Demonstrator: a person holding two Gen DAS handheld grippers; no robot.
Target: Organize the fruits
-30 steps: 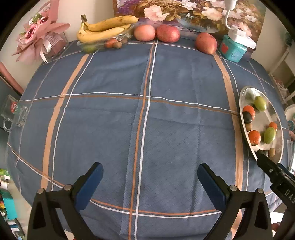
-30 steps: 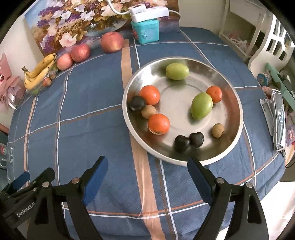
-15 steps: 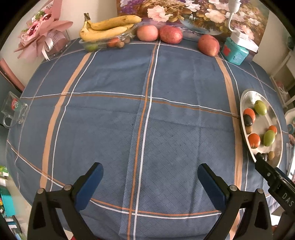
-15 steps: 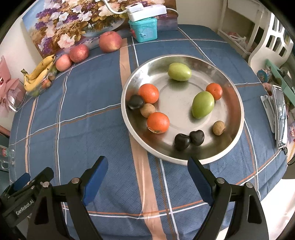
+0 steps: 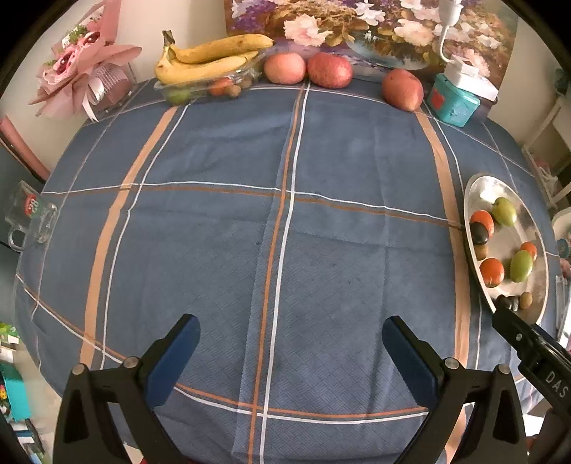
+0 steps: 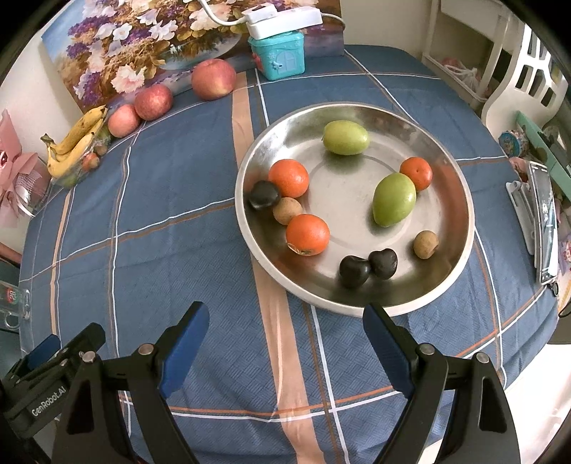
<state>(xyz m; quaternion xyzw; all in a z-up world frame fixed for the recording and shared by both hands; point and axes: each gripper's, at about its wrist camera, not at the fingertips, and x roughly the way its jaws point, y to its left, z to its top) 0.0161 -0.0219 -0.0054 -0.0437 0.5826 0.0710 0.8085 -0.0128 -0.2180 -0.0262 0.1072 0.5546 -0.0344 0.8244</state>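
On the right side of the table, my right gripper (image 6: 285,342) hangs just short of the steel plate (image 6: 460,228), its jaws spread wide and holding nothing. I judge it is parked there because the small fruit is heaped in that plate: three oranges, the nearest orange (image 6: 307,234) by the rim, two green fruits, with the larger green fruit (image 6: 394,204) towards the middle, a pair of dark fruits (image 6: 367,267) closest to me, and some brown ones. My left gripper (image 5: 291,351) hovers over bare blue tablecloth (image 5: 249,232), also fully spread and empty, probably waiting as the receiving side.

Along the far edge, against the flower painting (image 5: 357,32), sit the bananas (image 5: 210,60) on a clear tray (image 5: 200,89), then three apples (image 5: 330,70) in a row, then a teal box (image 5: 451,103). I read that row as the sorted end.

Between plate and far row the cloth gives me plenty of open room. The plate's raised rim is the one thing to clear, and its right side lies near the table edge, beside a white clip (image 6: 524,210).
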